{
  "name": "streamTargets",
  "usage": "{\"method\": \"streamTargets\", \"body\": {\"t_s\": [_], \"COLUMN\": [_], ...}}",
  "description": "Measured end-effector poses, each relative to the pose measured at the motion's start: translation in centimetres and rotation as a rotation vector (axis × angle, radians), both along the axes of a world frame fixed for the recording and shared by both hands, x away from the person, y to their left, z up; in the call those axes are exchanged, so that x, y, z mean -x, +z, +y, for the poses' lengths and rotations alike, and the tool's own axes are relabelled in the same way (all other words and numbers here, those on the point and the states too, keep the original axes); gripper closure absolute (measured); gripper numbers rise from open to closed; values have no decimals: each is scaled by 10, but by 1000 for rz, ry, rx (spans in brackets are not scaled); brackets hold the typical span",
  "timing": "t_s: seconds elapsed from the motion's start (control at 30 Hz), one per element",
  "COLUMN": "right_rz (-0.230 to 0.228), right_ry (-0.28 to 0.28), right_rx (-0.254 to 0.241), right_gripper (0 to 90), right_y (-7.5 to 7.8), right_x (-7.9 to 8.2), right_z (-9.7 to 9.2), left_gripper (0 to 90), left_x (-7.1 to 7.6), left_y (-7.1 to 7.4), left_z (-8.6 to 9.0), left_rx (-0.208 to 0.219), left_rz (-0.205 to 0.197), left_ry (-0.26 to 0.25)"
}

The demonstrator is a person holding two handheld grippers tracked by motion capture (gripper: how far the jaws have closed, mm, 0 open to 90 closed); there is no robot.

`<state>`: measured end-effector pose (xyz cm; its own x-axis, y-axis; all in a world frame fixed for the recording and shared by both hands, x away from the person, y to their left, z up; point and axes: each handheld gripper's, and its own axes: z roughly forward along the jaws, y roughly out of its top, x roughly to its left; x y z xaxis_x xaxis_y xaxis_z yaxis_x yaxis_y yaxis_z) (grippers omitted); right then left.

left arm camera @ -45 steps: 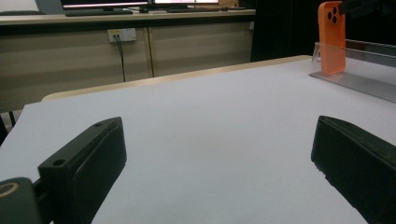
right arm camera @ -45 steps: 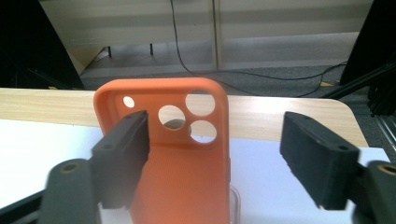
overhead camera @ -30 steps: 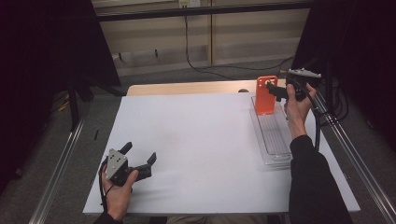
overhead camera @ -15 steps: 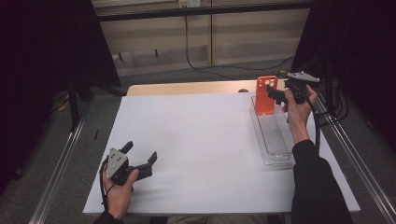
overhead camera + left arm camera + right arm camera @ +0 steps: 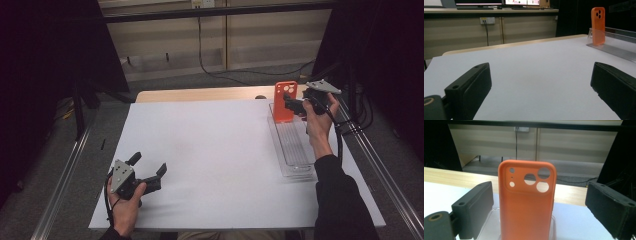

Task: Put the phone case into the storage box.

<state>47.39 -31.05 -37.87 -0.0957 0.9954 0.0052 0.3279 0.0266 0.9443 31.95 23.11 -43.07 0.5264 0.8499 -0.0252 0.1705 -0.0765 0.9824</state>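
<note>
An orange phone case [image 5: 285, 101] stands upright at the far end of a clear plastic tray [image 5: 295, 150] on the right side of the white table. My right gripper [image 5: 292, 104] is open just behind the case. In the right gripper view the case [image 5: 527, 202] rises between the two black jaws, which stand apart from its sides, with its camera holes on top. My left gripper [image 5: 149, 164] rests open near the table's front left, nothing between its jaws. In the left gripper view the case [image 5: 598, 25] and tray [image 5: 614, 45] show far off to the right.
The white table top [image 5: 215, 150] spreads between the two grippers, with a wooden strip [image 5: 200, 94] along its far edge. Metal rails [image 5: 60, 185] run along both sides of the table. Dark curtains and a cable on the wall lie beyond.
My right gripper has sunk a little beside the orange case. The left gripper has stayed where it was.
</note>
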Motion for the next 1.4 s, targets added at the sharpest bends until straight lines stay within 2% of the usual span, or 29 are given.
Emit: {"method": "streamTargets", "body": {"t_s": [0.07,0.13,0.43,0.5,0.57,0.63,1.03,1.23,1.4], "right_rz": [-16,-40,-51,-50,-68,-73,-112,-137,-134], "right_ry": [7,-7,1,13,36,19,36,33,34], "right_rx": [1,-3,-47,-60,-62,-56,-50,-43,-32], "right_gripper": [84,138,122,94,69,77,35,29,25], "right_y": [0,-1,-3,-1,-1,0,0,1,0], "right_x": [1,3,16,20,24,27,44,55,61], "right_z": [0,1,0,0,-1,-1,4,5,5], "left_gripper": [32,32,32,32,32,32,32,32,32], "left_x": [0,0,1,1,1,1,2,3,3], "left_y": [0,0,1,1,1,1,1,3,3], "left_z": [0,1,1,1,1,2,2,0,1], "left_rx": [4,2,2,2,2,0,-2,-5,-5], "left_rz": [-1,-5,-8,-8,-8,-9,-13,-28,-24], "left_ry": [2,5,9,9,11,13,15,13,13]}}
